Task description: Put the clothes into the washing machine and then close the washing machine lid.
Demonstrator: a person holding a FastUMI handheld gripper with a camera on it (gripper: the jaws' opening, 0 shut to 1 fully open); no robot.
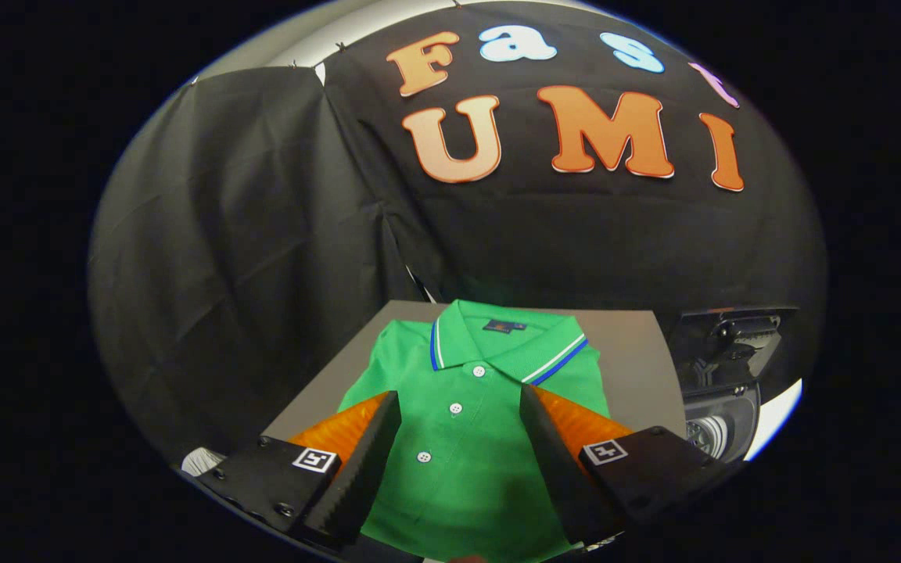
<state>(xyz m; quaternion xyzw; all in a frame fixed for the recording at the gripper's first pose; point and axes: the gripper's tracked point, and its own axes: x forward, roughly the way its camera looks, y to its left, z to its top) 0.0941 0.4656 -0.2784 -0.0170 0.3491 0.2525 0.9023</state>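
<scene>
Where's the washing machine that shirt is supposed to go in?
In the gripper view, the washing machine stands just beside the grey table, off past the open claw, whose fingers straddle the green polo shirt.

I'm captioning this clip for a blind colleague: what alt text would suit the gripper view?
A green polo shirt lies flat and buttoned on a grey table, with the open gripper poised over its chest, one finger to each side of the button placket. Beyond the table's edge, beside the shirt, stands the washing machine, lid raised, against the black cloth wall.
</scene>
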